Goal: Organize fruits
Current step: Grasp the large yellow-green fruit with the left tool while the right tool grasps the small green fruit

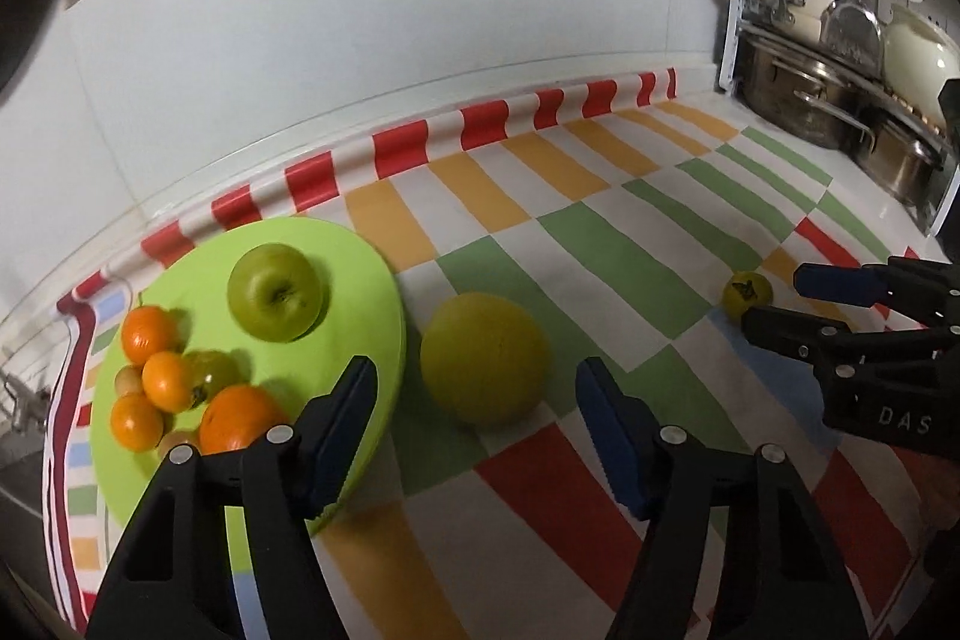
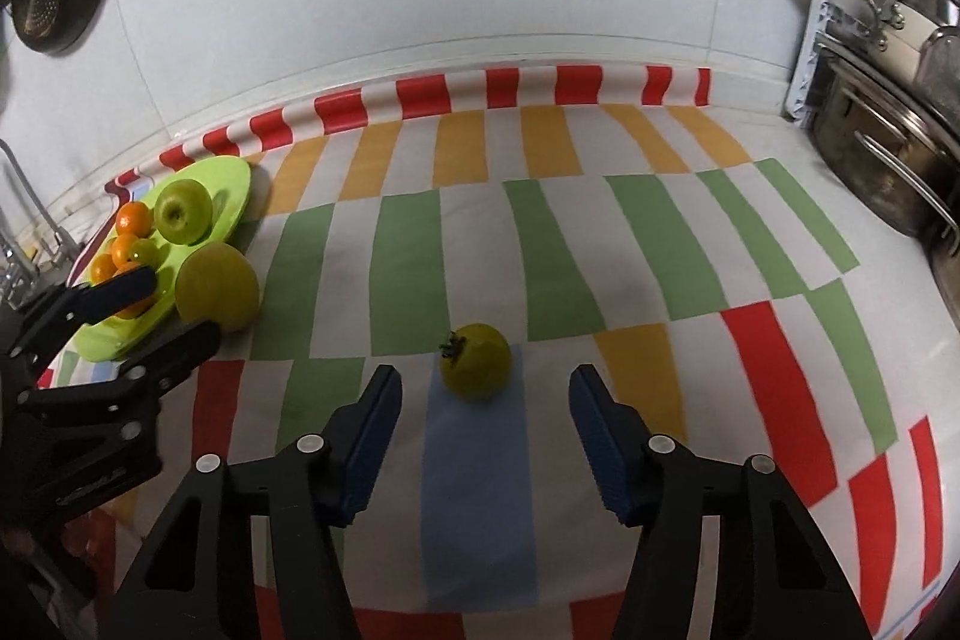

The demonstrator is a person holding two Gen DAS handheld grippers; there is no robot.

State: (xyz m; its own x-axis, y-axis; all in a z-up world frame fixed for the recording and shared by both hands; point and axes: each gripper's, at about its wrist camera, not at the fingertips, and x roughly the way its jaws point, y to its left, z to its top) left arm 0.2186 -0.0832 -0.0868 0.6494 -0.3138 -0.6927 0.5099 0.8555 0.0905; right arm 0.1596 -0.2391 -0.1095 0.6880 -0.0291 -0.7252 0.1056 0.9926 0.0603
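Observation:
A lime-green plate (image 1: 180,280) at the left holds a green apple (image 1: 276,292), several small oranges (image 1: 147,334) and other small fruit. A large yellow-green citrus (image 1: 485,358) lies on the cloth just right of the plate, also in the right wrist view (image 2: 217,285). My left gripper (image 1: 477,388) is open, its fingers on either side of the citrus and just short of it. A small yellow-green tomato (image 2: 476,359) lies on the cloth, also in the left wrist view (image 1: 747,293). My right gripper (image 2: 485,397) is open around and just behind the tomato, empty.
A striped, colourful cloth (image 2: 600,244) covers the counter against a white tiled wall. A rack with steel pots and pans (image 1: 840,100) stands at the right. A sink tap (image 2: 24,220) is at the far left.

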